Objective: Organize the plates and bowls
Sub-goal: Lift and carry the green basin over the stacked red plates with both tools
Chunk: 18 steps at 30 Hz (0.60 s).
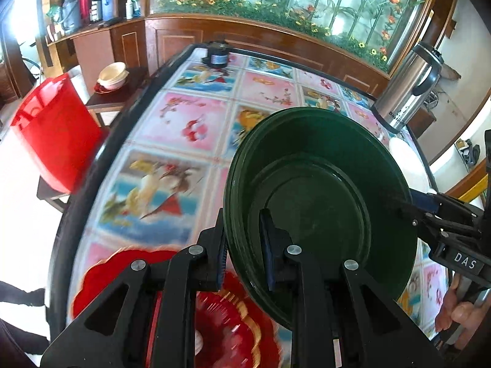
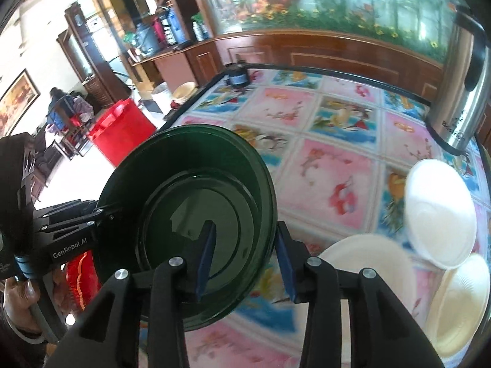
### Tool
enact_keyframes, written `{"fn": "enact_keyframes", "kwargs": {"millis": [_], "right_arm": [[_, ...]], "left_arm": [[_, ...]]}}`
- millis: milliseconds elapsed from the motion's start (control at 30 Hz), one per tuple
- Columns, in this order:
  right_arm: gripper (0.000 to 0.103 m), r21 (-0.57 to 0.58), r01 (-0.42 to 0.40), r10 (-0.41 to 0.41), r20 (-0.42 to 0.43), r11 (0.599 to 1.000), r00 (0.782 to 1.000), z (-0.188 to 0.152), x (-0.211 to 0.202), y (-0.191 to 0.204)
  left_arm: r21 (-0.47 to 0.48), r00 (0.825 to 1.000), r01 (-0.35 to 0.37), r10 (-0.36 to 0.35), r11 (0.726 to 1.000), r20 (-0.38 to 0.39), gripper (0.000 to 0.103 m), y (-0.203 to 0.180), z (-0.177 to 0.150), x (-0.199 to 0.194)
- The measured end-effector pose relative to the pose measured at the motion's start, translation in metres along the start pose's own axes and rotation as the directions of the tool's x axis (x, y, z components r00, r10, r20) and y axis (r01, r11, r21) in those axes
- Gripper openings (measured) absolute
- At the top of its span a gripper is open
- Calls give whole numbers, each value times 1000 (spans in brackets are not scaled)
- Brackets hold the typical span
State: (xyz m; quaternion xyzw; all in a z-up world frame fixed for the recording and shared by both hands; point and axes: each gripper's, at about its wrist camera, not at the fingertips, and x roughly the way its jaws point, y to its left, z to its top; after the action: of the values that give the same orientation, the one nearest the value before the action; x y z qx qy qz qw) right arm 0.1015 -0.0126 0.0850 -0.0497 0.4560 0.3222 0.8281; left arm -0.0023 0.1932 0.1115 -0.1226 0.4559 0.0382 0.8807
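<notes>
We hold the dark green bowl (image 1: 319, 202) tilted above the table (image 1: 196, 116), our left gripper (image 1: 244, 254) and right gripper (image 2: 244, 260) each straddling its rim, seemingly clamped. White plates (image 2: 440, 211) lie near the table's right edge.

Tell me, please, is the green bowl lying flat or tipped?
Tipped: the green bowl hangs above the table, its rim pinched by both grippers' jaws.
</notes>
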Motion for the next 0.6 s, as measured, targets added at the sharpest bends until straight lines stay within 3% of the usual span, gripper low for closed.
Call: {"fn": "enact_keyframes", "kwargs": {"millis": [367,600], "right_arm": [[51,-112,-60,55,-42,992,998,-35,4,77],[55,-163,-102,88,-91,981,992,-54,19,111]], "left_arm": [[-49,999,-29,29,998,16,18,60,-48,-46],[-95,999,-52,52,994,-1,18,94,-76,-53]]}}
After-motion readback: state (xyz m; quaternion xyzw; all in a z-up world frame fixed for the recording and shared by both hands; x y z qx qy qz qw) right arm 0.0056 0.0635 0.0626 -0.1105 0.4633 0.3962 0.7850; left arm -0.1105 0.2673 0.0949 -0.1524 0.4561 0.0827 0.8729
